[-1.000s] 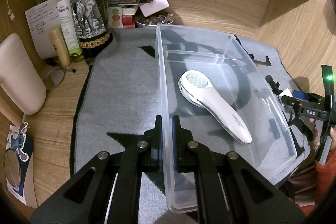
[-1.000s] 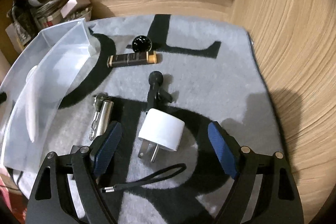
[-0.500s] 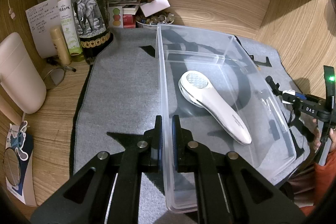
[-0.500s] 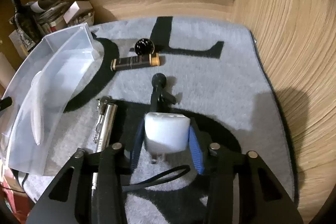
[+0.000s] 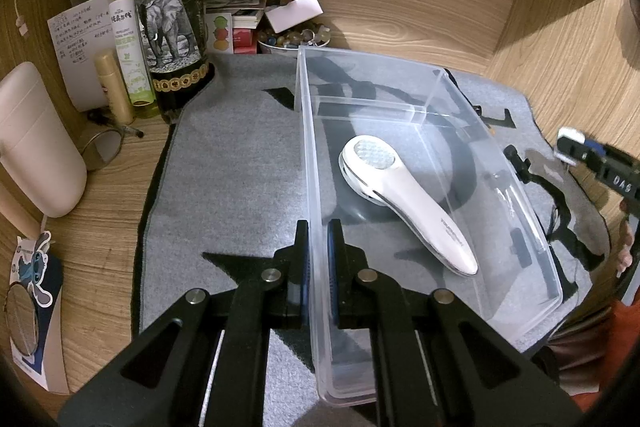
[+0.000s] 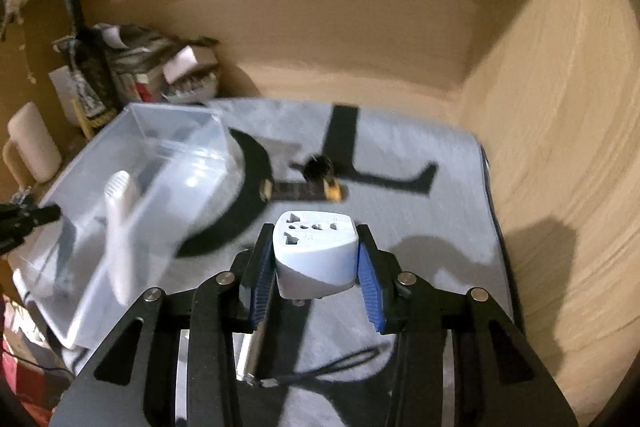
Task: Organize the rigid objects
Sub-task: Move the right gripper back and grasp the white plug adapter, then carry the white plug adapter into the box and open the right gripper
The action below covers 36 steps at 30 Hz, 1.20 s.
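The clear plastic bin [image 6: 132,211] lies to the left of my right gripper [image 6: 316,259] and a little ahead of it, with its open top facing up. This is the relation that matters now, because I judge the next move is to carry the white travel adapter [image 6: 316,255] across to the left and lower it inside. My right fingers are closed on the adapter, one blue pad on each of its side faces, and the socket face points forward, away from me. The adapter is lifted above the grey mat [image 6: 420,195]; the picture is blurred there.

The long axis of the bin runs away from my left gripper [image 5: 318,263]. My left fingers stand narrow, clamped on its near long wall, one finger outside and one inside. Inside the bin, to the right of these fingers, a white handheld device [image 5: 404,195] lies diagonally on the floor. I think the free floor beyond it, toward the far end, is the better place for the adapter.
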Available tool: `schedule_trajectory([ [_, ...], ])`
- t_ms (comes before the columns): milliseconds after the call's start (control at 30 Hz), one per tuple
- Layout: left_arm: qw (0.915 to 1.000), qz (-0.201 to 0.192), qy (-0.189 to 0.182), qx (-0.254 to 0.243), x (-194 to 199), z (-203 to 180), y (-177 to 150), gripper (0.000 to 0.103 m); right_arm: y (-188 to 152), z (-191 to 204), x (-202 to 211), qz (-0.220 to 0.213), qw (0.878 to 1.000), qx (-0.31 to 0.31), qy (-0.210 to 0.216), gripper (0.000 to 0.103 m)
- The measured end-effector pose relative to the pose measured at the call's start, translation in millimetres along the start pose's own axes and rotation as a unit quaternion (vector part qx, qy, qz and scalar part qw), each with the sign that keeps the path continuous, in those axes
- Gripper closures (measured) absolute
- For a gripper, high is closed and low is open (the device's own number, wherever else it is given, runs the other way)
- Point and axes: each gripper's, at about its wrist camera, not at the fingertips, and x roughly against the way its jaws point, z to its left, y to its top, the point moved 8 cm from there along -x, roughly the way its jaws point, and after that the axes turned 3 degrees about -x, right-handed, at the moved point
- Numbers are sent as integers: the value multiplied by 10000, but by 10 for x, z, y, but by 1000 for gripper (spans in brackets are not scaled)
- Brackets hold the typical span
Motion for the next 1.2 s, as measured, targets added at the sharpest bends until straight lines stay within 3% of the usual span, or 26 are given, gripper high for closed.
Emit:
schedule_trajectory([
  [267, 10000, -2, -1, -5, 0, -16, 4, 96, 315, 470, 103, -394, 9978, 373, 376, 67],
  [500, 10000, -3, -21, -4, 3, -29, 5, 96, 432, 938, 59, -478, 9935, 695, 764, 67],
  [833, 9999, -43, -95, -10, 15, -14, 4, 96, 345, 1420, -386, 31, 9885, 1138, 999, 67],
  [1200, 9999, -71, -148, -19, 17, 0, -1, 96, 235, 1559, -774, 580, 9843, 1402, 904, 67],
])
